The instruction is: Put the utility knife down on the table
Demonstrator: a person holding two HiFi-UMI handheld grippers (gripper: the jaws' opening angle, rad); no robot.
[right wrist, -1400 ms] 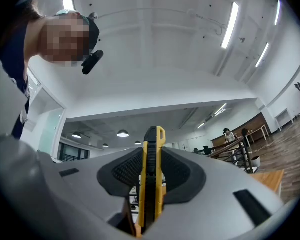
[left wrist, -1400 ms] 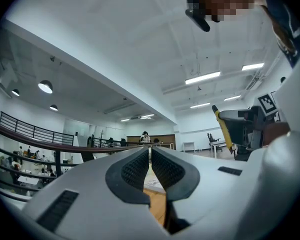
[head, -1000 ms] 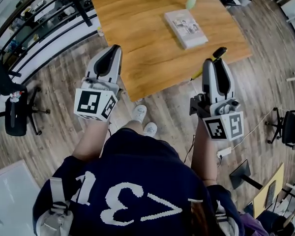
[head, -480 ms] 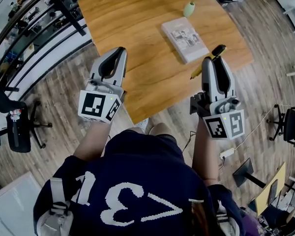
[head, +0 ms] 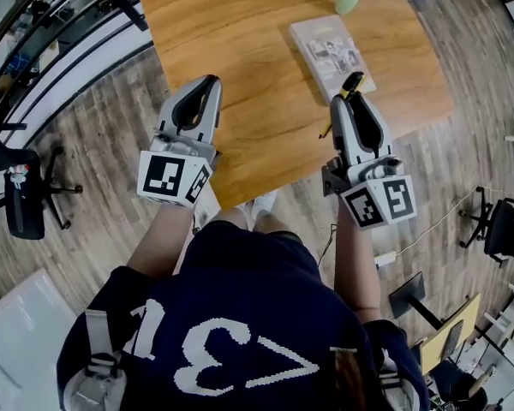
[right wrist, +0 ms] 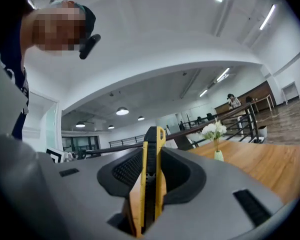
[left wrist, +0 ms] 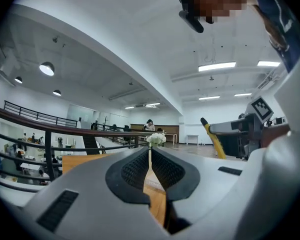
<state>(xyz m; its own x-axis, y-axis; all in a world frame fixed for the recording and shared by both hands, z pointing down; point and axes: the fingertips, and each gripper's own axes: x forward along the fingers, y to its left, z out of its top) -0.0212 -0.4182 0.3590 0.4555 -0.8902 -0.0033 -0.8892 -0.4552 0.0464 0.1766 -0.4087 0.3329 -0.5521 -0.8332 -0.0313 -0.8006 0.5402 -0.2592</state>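
Between right tongs [right wrist: 150, 156], utility knife [right wrist: 150, 194] lengthwise along jaws, over table [head: 240, 50]

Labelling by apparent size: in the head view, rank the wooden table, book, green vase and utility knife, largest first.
1. wooden table
2. book
3. green vase and utility knife: unranked, since the right hand-held gripper hides most of it, and it is nearer the camera.

book [head: 332, 51] lying flat | green vase [head: 347, 2] just beyond it, apart | black office chair [head: 21, 199] on plank floor [head: 103, 118]
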